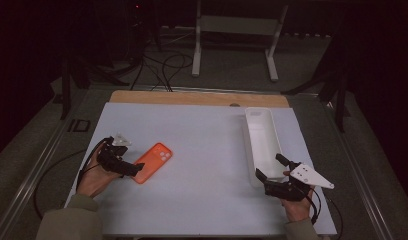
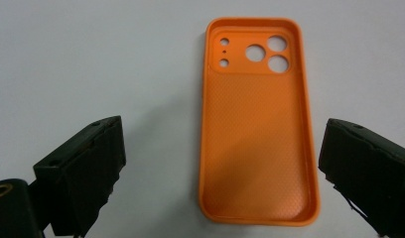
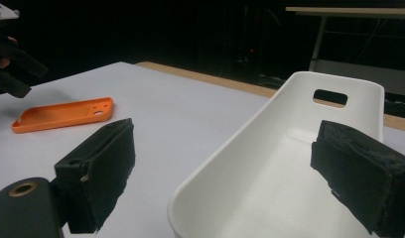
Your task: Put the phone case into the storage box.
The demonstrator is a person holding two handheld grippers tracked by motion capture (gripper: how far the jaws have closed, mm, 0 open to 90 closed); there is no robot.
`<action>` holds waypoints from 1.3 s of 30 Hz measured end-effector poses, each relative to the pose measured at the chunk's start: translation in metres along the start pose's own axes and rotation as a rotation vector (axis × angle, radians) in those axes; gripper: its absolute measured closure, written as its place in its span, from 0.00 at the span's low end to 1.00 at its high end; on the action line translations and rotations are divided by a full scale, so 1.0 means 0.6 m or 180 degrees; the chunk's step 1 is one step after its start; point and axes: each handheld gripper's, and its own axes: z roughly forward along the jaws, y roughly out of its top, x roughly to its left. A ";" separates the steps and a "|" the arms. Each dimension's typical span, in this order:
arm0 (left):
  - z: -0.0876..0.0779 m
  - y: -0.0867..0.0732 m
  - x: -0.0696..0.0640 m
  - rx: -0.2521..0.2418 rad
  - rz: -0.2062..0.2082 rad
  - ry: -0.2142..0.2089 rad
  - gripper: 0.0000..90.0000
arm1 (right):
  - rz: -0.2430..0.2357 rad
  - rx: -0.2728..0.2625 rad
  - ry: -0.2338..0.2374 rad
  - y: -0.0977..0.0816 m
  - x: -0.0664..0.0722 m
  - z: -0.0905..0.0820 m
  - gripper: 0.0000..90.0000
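An orange phone case [image 1: 153, 162] lies flat on the white table top [image 1: 202, 150], hollow side up, left of the middle. My left gripper [image 1: 134, 169] is at its near left end. In the left gripper view the case [image 2: 257, 129] lies lengthwise between the wide-apart jaws of the left gripper [image 2: 220, 134], nearer the right one, and neither pad touches it. My right gripper [image 1: 268, 166] stands open at the near end of a long white bin [image 1: 262, 140]. Its view shows the right gripper [image 3: 225, 134] straddling the bin's near rim [image 3: 230, 148], with the case [image 3: 61, 115] far off at the left.
The bin is empty and runs lengthwise along the table's right side. A wooden strip [image 1: 197, 97] edges the far side of the table. Beyond it the floor holds cables [image 1: 164, 67] and a white metal frame [image 1: 237, 30].
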 end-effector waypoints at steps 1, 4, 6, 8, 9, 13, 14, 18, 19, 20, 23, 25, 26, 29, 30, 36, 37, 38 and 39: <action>0.002 0.001 0.001 0.0020 0.0002 0.0006 0.06 | 0.0000 0.0000 -0.0002 0.000 0.000 0.000 0.10; 0.007 0.002 0.004 0.0067 -0.0012 0.0006 0.07 | -0.0004 -0.0003 -0.0003 0.000 0.000 0.000 0.10; 0.009 0.003 0.006 0.0078 -0.0025 0.0007 0.07 | -0.0004 -0.0003 -0.0006 0.001 -0.001 -0.001 0.10; 0.010 0.004 0.007 0.0082 -0.0025 0.0012 0.08 | -0.0004 -0.0002 -0.0005 0.001 -0.001 -0.001 0.10; 0.013 0.004 0.010 0.0107 -0.0037 0.0023 0.08 | -0.0003 -0.0002 -0.0005 0.001 -0.001 -0.001 0.10; 0.019 0.003 0.014 0.0178 -0.0069 0.0068 0.10 | -0.0010 0.0001 -0.0004 0.001 0.000 0.000 0.10; 0.020 0.003 0.014 0.0181 -0.0079 0.0070 0.11 | -0.0007 0.0002 -0.0007 0.001 0.000 0.000 0.10; 0.025 0.004 0.016 0.0219 -0.0091 0.0093 0.13 | -0.0004 0.0008 -0.0008 0.000 0.000 0.000 0.10; 0.026 0.004 0.016 0.0228 -0.0096 0.0101 0.14 | -0.0003 0.0010 -0.0007 0.000 0.000 0.000 0.10; 0.027 0.004 0.017 0.0239 -0.0096 0.0116 0.16 | -0.0008 0.0013 -0.0013 0.000 0.000 0.000 0.10; 0.031 0.004 0.017 0.0289 -0.0101 0.0128 0.19 | -0.0009 0.0017 -0.0018 0.000 0.000 0.000 0.10; 0.034 0.004 0.018 0.0309 -0.0107 0.0143 0.21 | -0.0007 0.0014 -0.0016 0.000 -0.001 0.000 0.10; 0.036 0.004 0.018 0.0319 -0.0109 0.0156 0.23 | -0.0007 0.0013 -0.0015 0.000 -0.001 0.000 0.10; 0.038 0.004 0.019 0.0344 -0.0110 0.0137 0.30 | -0.0012 0.0017 -0.0021 0.001 -0.001 0.000 0.10; 0.038 0.004 0.019 0.0350 -0.0101 0.0130 0.33 | -0.0014 0.0018 -0.0023 0.001 -0.001 0.000 0.10; 0.042 0.002 0.022 0.0382 -0.0095 0.0072 0.51 | -0.0015 0.0019 -0.0026 0.001 -0.001 0.000 0.10; 0.043 0.002 0.022 0.0388 -0.0103 0.0063 0.54 | -0.0016 0.0020 -0.0026 0.001 -0.001 0.000 0.10; 0.043 0.002 0.023 0.0391 -0.0106 0.0053 0.56 | -0.0016 0.0019 -0.0026 0.001 -0.001 0.000 0.10; 0.044 0.002 0.023 0.0402 -0.0105 0.0041 0.59 | -0.0018 0.0019 -0.0027 0.001 -0.001 0.000 0.10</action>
